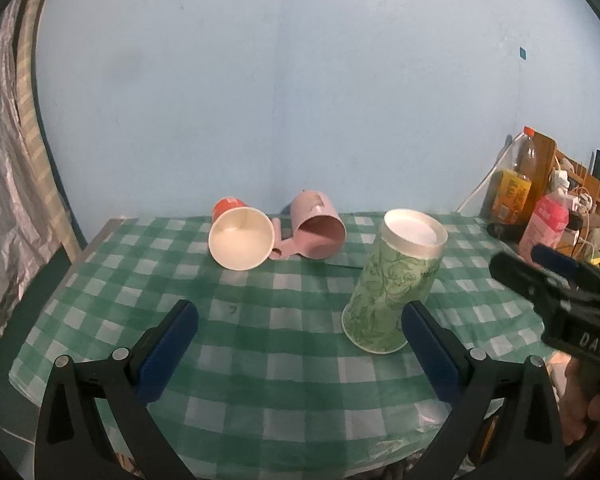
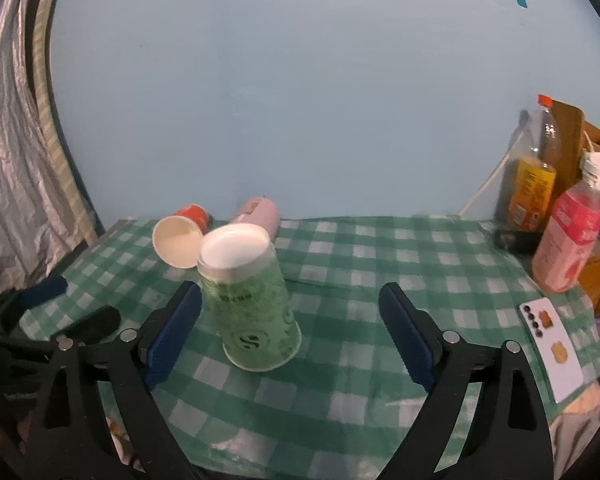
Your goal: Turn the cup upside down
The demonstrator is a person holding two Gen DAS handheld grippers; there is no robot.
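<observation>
Green cup (image 2: pixel 252 300) at frame centre, mouth down on checked surface (image 2: pixel 380 264). Both sets of jaws spread wide, holding nothing. Judged next: orange cup (image 1: pixel 240 238), upper left, lying sideways.

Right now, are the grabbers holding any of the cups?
No, nothing is held. The left gripper and right gripper are both open. The green cup stands upside down on the table, free between the right gripper's fingers.

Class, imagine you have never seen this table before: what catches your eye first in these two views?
The green paper cup stands upside down near the front of the green checked tablecloth, between the right gripper's open fingers. Behind it, an orange cup and a pink mug lie on their sides, mouths toward the cameras.
</observation>
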